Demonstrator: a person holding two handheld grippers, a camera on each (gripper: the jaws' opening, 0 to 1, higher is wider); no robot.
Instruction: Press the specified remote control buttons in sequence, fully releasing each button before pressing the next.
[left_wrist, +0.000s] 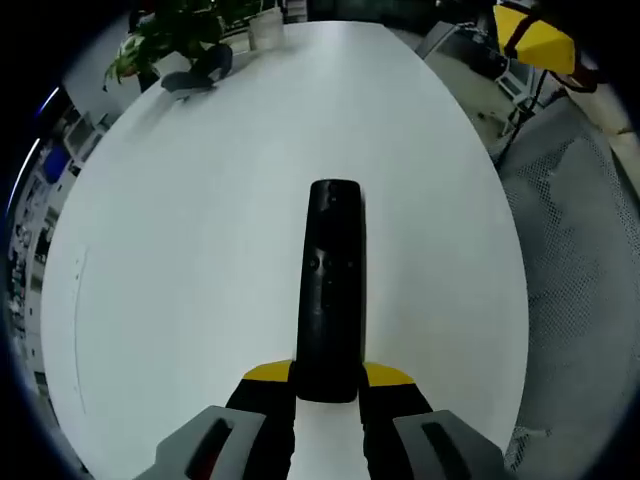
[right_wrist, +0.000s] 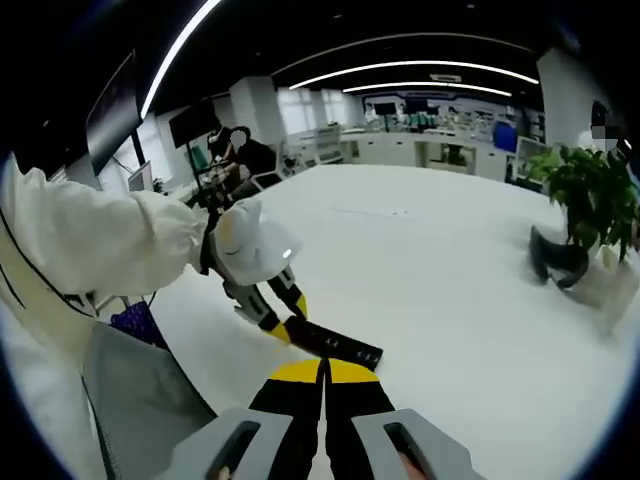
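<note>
Your left tool (left_wrist: 328, 395) pinches the remote (left_wrist: 331, 290) by its near end above the table (left_wrist: 180, 250), so a press from your pressed-together right tool (right_wrist: 325, 385) could lever it loose.

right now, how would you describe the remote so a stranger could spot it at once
Start with the big white table. Near its edge, the left gripper clamps the end of a long, slim black remote control, which points out across the table. The dark curved object beside the potted plant sits far off at the table's other end.
</note>
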